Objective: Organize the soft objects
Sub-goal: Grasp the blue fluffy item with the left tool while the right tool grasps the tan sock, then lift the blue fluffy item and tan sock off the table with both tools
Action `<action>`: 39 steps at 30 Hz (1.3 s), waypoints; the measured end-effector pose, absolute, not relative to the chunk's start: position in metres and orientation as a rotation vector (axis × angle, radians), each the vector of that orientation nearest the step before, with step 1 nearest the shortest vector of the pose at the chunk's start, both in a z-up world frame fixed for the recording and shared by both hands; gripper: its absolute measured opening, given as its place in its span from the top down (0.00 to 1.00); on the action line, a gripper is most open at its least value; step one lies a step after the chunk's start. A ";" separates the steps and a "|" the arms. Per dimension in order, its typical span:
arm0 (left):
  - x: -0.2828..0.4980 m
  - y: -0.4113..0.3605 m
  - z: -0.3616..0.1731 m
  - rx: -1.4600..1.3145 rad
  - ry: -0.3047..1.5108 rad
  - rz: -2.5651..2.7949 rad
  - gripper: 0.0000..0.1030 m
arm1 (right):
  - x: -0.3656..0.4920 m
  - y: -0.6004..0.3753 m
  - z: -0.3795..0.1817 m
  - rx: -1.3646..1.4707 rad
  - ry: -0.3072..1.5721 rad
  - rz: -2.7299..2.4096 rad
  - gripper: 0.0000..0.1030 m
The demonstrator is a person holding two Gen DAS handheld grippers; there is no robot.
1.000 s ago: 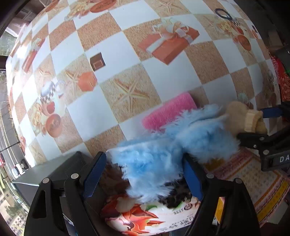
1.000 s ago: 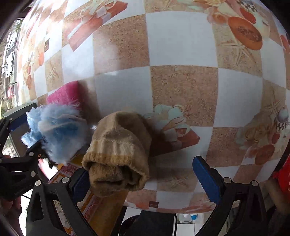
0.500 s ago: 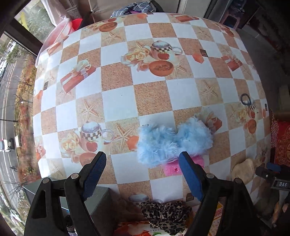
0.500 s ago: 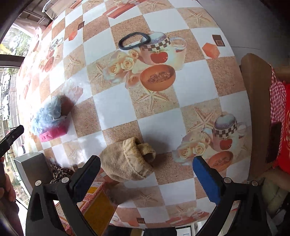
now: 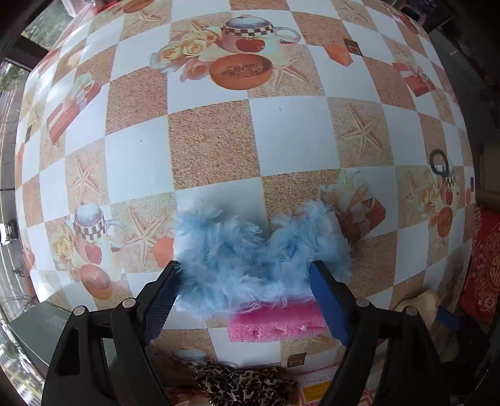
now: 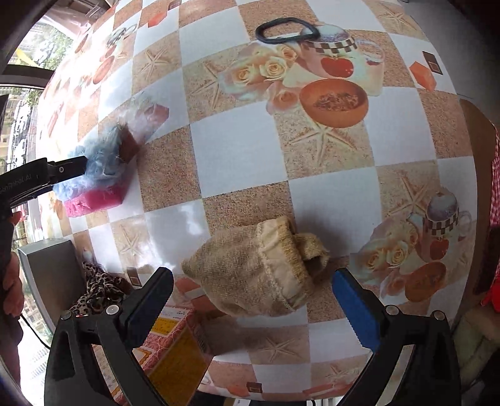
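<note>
A fluffy light-blue piece (image 5: 250,256) lies on top of a pink sponge (image 5: 275,321) on the checked tablecloth. My left gripper (image 5: 245,268) points down over it, open, with a finger at each side of the fluff. The fluff spreads past the right finger. From the right wrist view, one left finger reaches over the fluff (image 6: 97,156) and sponge (image 6: 97,198). A tan knit piece (image 6: 259,268) lies on the table with its cuff turned up. My right gripper (image 6: 253,274) hovers open above it.
A black ring (image 6: 286,29) lies at the far side of the table. At the near edge are a leopard-print cloth (image 6: 97,287), a grey box (image 6: 50,271) and a printed carton (image 6: 175,346). A person's hand (image 6: 9,281) shows at the left.
A second ago the fluff and the knit piece were close against the fingers near the table edge. Then both cameras drew back with both pieces lying on the table. Now both grippers are nearer again.
</note>
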State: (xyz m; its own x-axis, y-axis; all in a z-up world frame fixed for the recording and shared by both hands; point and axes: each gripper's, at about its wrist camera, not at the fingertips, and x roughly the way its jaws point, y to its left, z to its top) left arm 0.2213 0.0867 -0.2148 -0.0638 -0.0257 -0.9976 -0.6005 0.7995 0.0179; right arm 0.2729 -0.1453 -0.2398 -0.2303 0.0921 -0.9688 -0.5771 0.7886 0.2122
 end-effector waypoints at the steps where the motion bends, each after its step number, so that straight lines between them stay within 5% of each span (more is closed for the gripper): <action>1: 0.223 0.085 -0.218 -0.502 1.589 0.499 0.18 | 0.270 -0.142 -0.246 -0.395 1.699 0.649 0.01; 13: 0.223 0.073 -0.241 -0.500 1.630 0.497 0.19 | 0.234 -0.109 -0.276 -0.624 1.597 0.637 0.00; 15: 0.224 0.070 -0.238 -0.514 1.609 0.456 0.35 | 0.226 -0.108 -0.278 -0.612 1.602 0.647 0.01; 17: 0.225 0.061 -0.236 -0.543 1.582 0.399 0.66 | 0.226 -0.111 -0.272 -0.600 1.586 0.645 0.12; 19: 0.227 0.051 -0.232 -0.498 1.565 0.380 0.71 | 0.226 -0.115 -0.264 -0.607 1.562 0.659 0.33; 22: 0.229 0.032 -0.224 -0.456 1.522 0.359 0.72 | 0.232 -0.120 -0.255 -0.551 1.578 0.700 0.52; 39: 0.225 -0.036 -0.119 -0.355 1.325 0.193 0.72 | 0.239 -0.174 -0.190 -0.288 1.552 0.694 0.52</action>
State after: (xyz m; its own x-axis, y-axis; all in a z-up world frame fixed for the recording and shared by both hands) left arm 0.2252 -0.0357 -0.1195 0.2383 -0.0628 -0.9692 -0.3366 0.9307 -0.1431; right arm 0.2386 -0.1737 -0.1896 -0.1208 0.2246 -0.9669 -0.5710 0.7811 0.2528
